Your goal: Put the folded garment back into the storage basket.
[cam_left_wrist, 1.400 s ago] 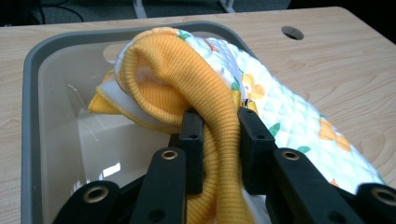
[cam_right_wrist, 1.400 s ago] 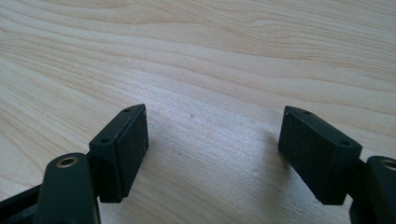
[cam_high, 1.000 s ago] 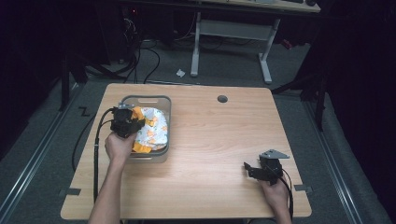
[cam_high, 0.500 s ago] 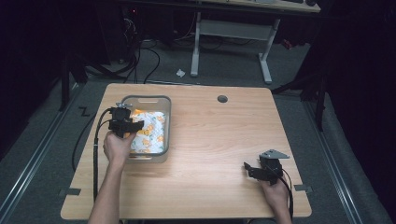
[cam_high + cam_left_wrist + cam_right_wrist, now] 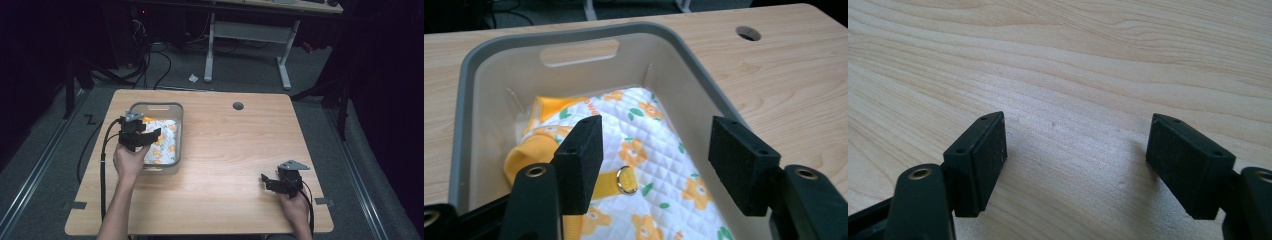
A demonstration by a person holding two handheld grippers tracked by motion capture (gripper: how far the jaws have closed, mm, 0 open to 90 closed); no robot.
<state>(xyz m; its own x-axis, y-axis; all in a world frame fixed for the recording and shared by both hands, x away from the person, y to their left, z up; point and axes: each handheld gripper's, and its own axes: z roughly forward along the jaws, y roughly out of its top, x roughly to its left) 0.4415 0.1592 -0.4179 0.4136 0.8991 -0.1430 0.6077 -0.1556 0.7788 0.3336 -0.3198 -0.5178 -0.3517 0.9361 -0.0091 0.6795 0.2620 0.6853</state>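
Nearest, at the lower right of the high view: right gripper (image 5: 274, 181) low over the bare wooden table (image 5: 235, 150), held by a hand coming in from the bottom edge, grey three-cornered plate on top. In the right gripper view (image 5: 1075, 165), jaws spread wide, nothing between them but wood grain.

At lower left of the high view: a forearm rising from the bottom edge to the left gripper (image 5: 142, 137), cable trailing down its left side toward the table's near edge. Held over the near left part of a grey bin (image 5: 179, 131), jaws pointing to the right across it.

In the left gripper view (image 5: 656, 165): jaws wide apart, pinching nothing, hovering above a quilted white garment (image 5: 659, 165) printed with orange flowers and green leaves. Lying inside the bin (image 5: 574, 37), filling most of its floor, with yellow trim (image 5: 531, 147) bunched at the left and a yellow strap carrying a small metal ring (image 5: 626, 180) between the two pads. Cannot tell whether the pads touch the fabric.

Farther up: bin's far wall with a handle slot (image 5: 579, 51). Beyond, in the upper middle of the high view, a round hole (image 5: 238, 106) in the tabletop, well apart from the bin. Past the table's far edge, dark floor, cables and the white legs of another desk (image 5: 285, 55).
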